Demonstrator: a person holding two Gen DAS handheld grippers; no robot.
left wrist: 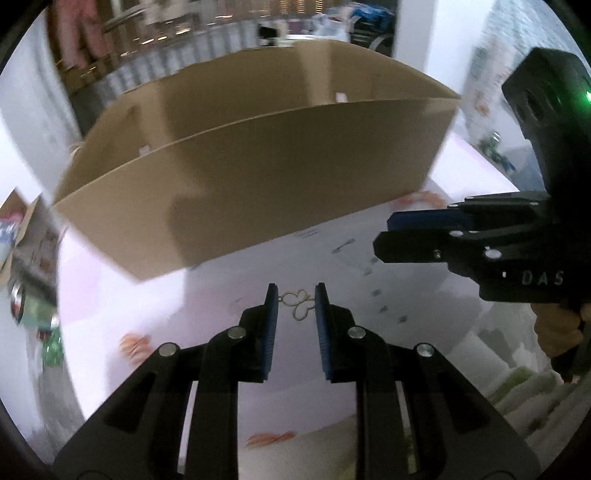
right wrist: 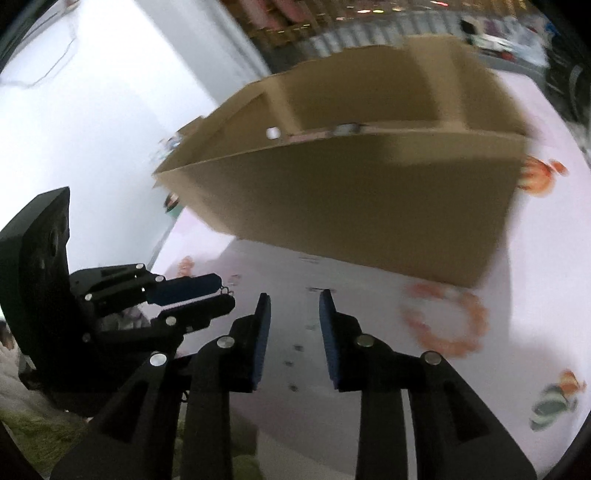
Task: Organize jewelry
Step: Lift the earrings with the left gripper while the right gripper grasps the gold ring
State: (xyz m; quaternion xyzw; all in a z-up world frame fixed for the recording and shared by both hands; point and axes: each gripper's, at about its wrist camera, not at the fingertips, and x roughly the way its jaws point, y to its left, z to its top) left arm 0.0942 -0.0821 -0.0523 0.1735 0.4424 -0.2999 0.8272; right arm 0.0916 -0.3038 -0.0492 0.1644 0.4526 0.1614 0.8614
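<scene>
The desk (left wrist: 122, 295) under me wears a pale pinkish-white cover, printed with an orange ring (right wrist: 443, 321), an orange blob (right wrist: 539, 177) further off and a green-and-orange fish (right wrist: 554, 402) near my right edge. A plain white wall (right wrist: 92, 129) stands along its left side, and something fluffy and greenish (right wrist: 33, 435) lies at the near edge. Blurred clutter (left wrist: 33, 295) crowds the far left, with blurred shelves (left wrist: 147, 29) behind it all.

Raised letters "DAS" readable on black body of right gripper (left wrist: 413, 236), left wrist view. Small dark print on tabletop (left wrist: 369, 236) too blurred to read.
</scene>
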